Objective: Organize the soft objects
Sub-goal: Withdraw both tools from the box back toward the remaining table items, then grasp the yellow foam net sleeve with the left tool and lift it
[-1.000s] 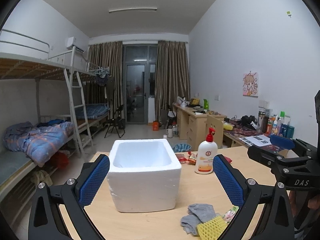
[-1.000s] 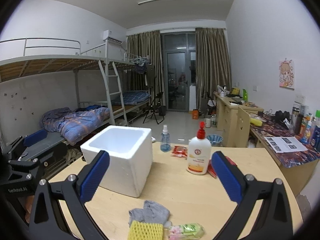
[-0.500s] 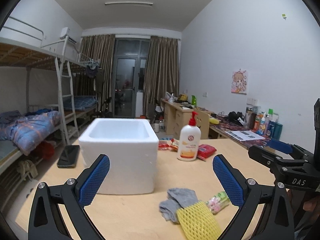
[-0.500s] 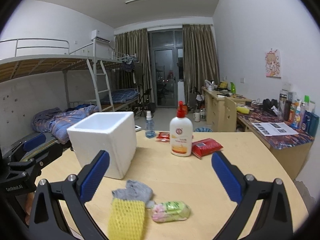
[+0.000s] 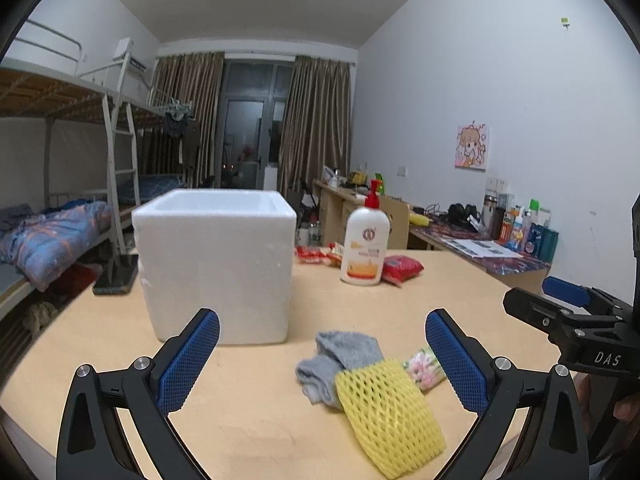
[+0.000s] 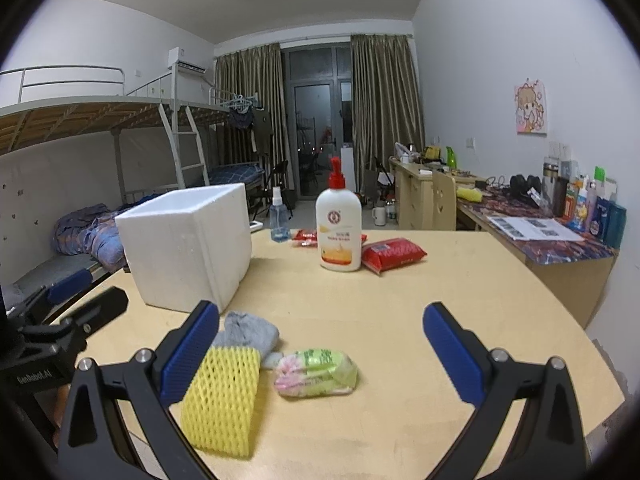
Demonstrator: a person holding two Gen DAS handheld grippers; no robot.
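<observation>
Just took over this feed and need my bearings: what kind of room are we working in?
Most likely a shared dormitory room. A metal-framed bunk bed with a ladder lines one wall, light wooden study desks cluttered with personal items line the other, and the job sits on a pale wooden table.

"DAS" on right gripper (image 5: 576, 320); "GenRobot.AI" on left gripper (image 6: 60, 320)
</observation>
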